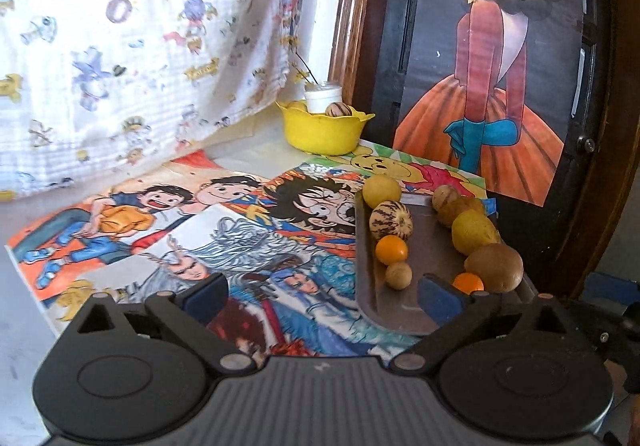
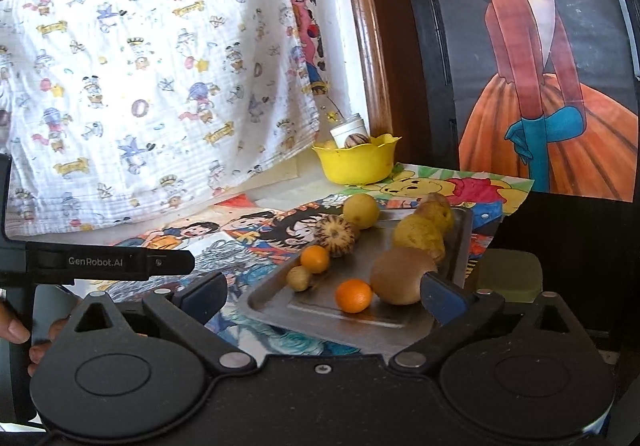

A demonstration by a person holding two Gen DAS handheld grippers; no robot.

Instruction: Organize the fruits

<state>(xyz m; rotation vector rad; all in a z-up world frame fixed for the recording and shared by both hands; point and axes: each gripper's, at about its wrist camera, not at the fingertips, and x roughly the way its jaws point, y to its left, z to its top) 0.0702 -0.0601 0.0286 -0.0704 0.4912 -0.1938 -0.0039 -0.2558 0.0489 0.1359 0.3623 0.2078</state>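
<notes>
Hovering with jaws wide apart and empty, the left gripper and right gripper face a tray of fruit just ahead, apparently between picks. Next comes choosing one piece, perhaps the orange, nearest the right gripper. Only the right view shows a hand lower left.
</notes>
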